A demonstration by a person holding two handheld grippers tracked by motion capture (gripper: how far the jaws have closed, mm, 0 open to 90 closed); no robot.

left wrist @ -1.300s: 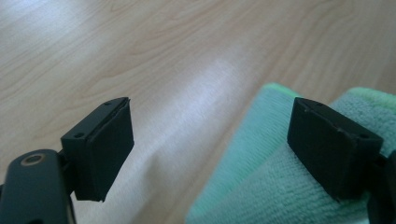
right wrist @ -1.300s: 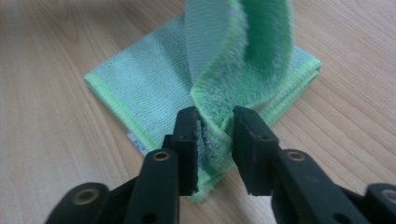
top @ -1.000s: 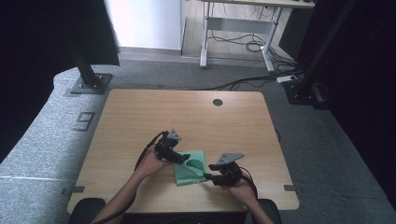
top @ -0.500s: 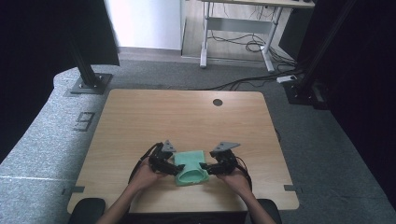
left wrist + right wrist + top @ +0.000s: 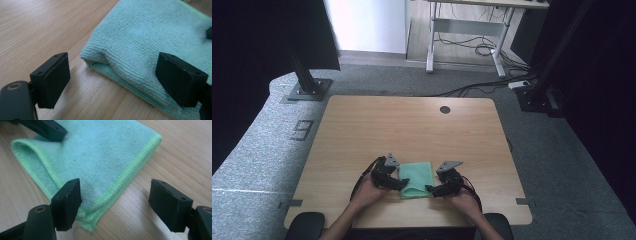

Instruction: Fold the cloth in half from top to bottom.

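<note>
Hand-held grippers, left (image 5: 404, 184) and right (image 5: 429, 189), straddle the green cloth's (image 5: 417, 177) corners, right just widened.

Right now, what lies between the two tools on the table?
The folded green cloth lies between the left tool and right tool, seen in the high view.

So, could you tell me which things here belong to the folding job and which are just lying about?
In the job:
- folded green cloth
- left gripper, jaws open at the cloth's near left corner
- right gripper, jaws just opened, astride the near right corner

Lying about:
- wooden table
- cables on the floor beyond
</note>
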